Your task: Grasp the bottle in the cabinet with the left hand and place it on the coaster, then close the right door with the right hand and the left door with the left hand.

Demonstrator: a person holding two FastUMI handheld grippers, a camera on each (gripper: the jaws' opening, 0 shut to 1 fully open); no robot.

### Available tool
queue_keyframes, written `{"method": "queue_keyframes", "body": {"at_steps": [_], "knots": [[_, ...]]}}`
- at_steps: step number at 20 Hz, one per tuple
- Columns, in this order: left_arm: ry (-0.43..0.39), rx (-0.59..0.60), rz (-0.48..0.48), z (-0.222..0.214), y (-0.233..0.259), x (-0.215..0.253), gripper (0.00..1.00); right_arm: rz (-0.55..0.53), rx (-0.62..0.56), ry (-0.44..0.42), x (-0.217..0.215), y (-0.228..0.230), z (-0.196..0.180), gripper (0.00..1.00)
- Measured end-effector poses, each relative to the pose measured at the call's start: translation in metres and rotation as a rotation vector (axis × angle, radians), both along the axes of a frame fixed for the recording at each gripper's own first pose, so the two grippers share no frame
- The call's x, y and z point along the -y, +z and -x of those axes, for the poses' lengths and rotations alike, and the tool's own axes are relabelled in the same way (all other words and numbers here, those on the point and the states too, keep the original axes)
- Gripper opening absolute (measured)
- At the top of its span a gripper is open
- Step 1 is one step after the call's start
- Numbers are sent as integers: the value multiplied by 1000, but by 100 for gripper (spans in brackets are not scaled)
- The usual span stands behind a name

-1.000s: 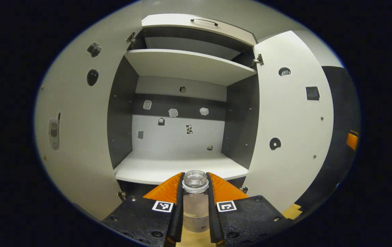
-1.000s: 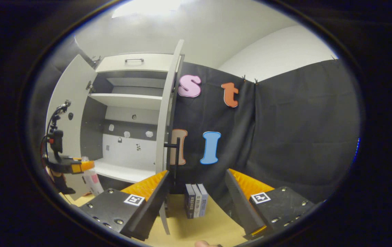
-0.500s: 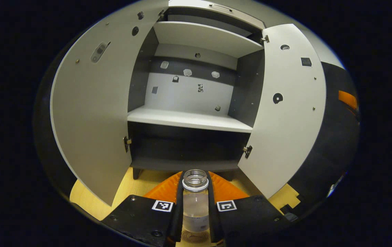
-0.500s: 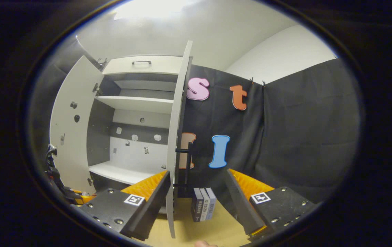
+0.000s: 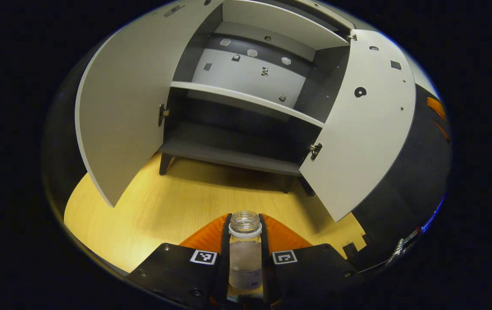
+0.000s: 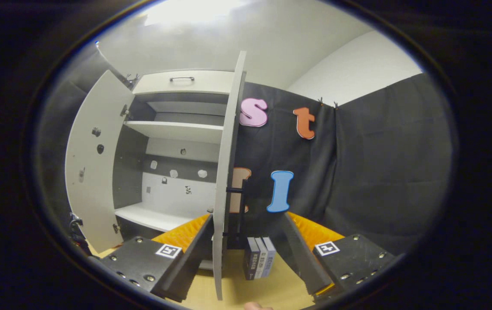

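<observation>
A clear, uncapped bottle (image 5: 245, 254) stands upright between the fingers of my left gripper (image 5: 245, 224), which is shut on it above the wooden table (image 5: 177, 206). Its base is hidden between the fingers. Ahead stands the white cabinet (image 5: 246, 99) with its left door (image 5: 121, 107) and right door (image 5: 358, 129) both swung wide. My right gripper (image 6: 246, 258) is open and holds nothing. The right door (image 6: 225, 181) shows edge-on between its fingers, its dark handle (image 6: 239, 206) on the right side.
The cabinet's shelves (image 5: 246, 101) are bare. Three books (image 6: 260, 262) stand upright on the table past the right door. The left door (image 6: 95, 172) hangs open at the far left in the right gripper view. Black cloth wall (image 6: 379, 172) lies behind.
My left gripper has drawn back from the cabinet and come down toward the table with the bottle in it. The right gripper has edged slightly closer to the right door.
</observation>
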State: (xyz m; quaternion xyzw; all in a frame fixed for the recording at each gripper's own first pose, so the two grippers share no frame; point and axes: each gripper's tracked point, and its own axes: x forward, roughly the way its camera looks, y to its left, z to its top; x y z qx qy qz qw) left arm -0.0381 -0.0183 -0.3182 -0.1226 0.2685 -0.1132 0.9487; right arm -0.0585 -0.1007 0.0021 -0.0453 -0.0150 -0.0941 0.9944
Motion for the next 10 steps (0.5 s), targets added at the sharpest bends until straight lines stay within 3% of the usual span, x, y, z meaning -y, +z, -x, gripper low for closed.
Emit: {"method": "queue_keyframes", "body": {"at_steps": [7,10], "knots": [[-6,-73,-10,4,-30,7,33,4,-7,-14,5,-1,1,97],[17,-37,-26,-5,-21,5,33,4,-11,-22,7,-2,1,97]]}}
